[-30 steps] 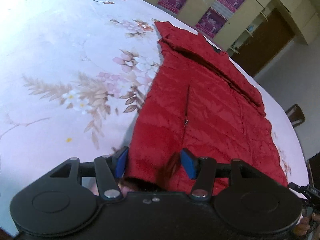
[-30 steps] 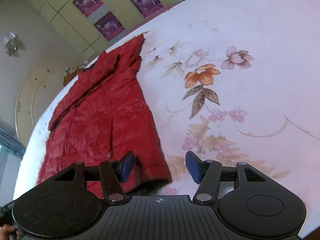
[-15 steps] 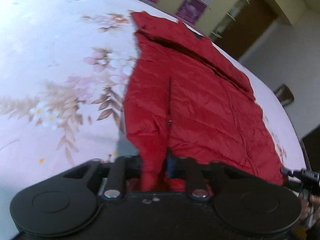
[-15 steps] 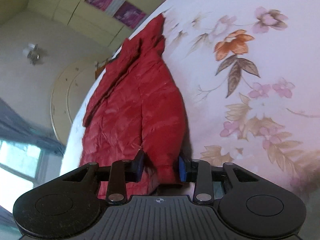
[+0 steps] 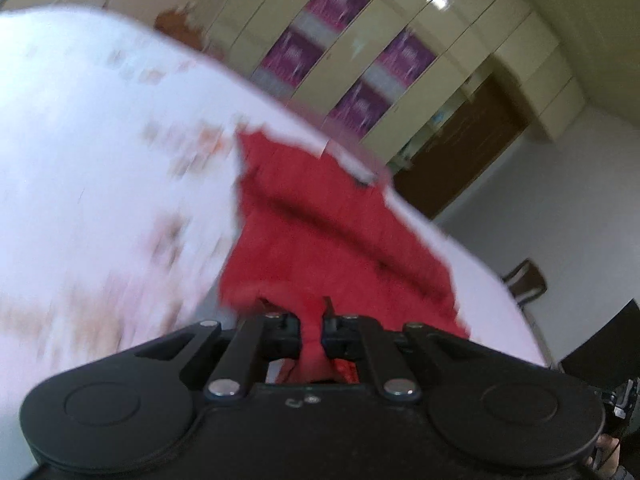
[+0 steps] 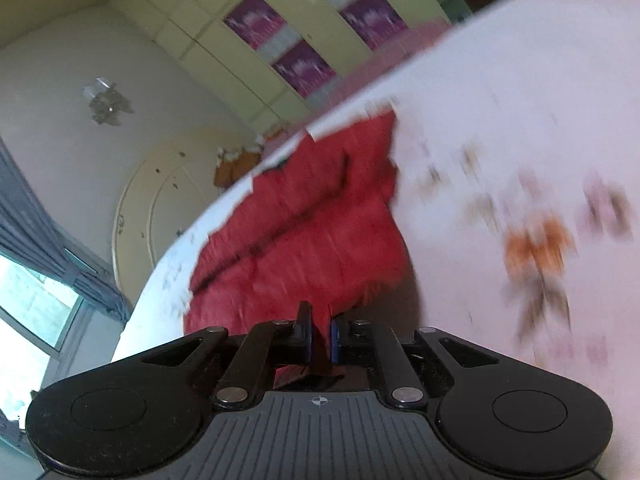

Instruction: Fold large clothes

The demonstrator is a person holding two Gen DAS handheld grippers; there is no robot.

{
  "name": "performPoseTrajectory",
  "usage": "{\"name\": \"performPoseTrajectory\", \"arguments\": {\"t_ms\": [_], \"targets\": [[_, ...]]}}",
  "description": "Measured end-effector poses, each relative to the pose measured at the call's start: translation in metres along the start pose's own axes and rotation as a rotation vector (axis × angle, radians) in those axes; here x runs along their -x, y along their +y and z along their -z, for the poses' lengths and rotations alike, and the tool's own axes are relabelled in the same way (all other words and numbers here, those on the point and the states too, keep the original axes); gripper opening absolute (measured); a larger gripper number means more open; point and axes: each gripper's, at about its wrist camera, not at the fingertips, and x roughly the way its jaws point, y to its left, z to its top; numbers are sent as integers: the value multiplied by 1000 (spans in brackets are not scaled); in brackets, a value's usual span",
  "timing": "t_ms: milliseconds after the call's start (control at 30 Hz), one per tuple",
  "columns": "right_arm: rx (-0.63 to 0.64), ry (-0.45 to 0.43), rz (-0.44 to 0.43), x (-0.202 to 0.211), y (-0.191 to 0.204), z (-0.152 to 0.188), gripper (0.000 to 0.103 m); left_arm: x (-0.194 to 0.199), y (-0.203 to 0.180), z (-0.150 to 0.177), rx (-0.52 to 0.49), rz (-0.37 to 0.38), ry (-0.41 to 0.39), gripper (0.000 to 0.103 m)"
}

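- Two hand-held grippers are each pinching the near hem of a red padded jacket [image 5: 332, 240] that is lying on a white bed sheet [image 5: 100, 160] printed with flowers.
- From the left wrist view, the left gripper [image 5: 311, 326] is clamping a bunch of red cloth, its jaws having just been closing onto it; the rest of the jacket is stretching away from it toward the far edge of the bed.
- From the right wrist view, the right gripper [image 6: 320, 334] is squeezing a thin fold of the same jacket [image 6: 304, 232] between its blue pads [image 6: 334, 336], jaws likewise just closing.
- Both pictures are smearing with motion, so the flower print and the jacket's seams are hard to make out; the hem itself is hiding behind each gripper's black body.
- Only the left view is showing a dark wooden door [image 5: 460, 152] and a chair [image 5: 524, 280]; only the right is showing a window with grey curtains [image 6: 36, 240] and a ceiling lamp [image 6: 105, 102]. Both are showing cupboards with purple posters [image 5: 346, 36].
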Motion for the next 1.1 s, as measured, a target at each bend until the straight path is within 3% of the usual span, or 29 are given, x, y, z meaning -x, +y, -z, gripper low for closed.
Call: {"name": "performPoseTrajectory", "arguments": {"t_ms": [167, 367, 567, 667, 733, 767, 800, 833, 867, 900, 933, 1033, 1100], "targets": [[93, -59, 23, -32, 35, -64, 8, -40, -27, -66, -58, 22, -84, 6], [92, -78, 25, -103, 48, -145, 8, -115, -41, -131, -128, 13, -82, 6], [26, -34, 54, -198, 25, -205, 8, -203, -29, -183, -158, -32, -22, 6], [40, -11, 103, -239, 9, -227, 8, -237, -18, -194, -160, -56, 1, 6], [82, 10, 150, -260, 1, -234, 9, -257, -12, -198, -185, -64, 1, 15], [84, 18, 186, -271, -4, -236, 25, -265, -8, -198, -189, -70, -9, 32], [77, 7, 227, -275, -9, -235, 46, -268, -5, -198, -185, -82, -21, 56], [85, -50, 268, -276, -13, -234, 89, -268, -2, -197, -183, -98, -40, 67], [109, -109, 276, -274, -17, -230, 94, -269, 0, -195, -187, -113, -61, 85], [110, -102, 270, -278, -23, -229, 94, -272, 3, -193, -196, -119, -63, 86], [82, -70, 265, -284, -32, -228, 94, -280, 7, -194, -209, -128, -41, 86], [89, 10, 274, -304, -49, -218, 75, -296, 16, -190, -233, -132, 46, 78], [119, 67, 304, -321, -54, -209, 71, -309, 21, -186, -254, -163, 118, 70]]}}
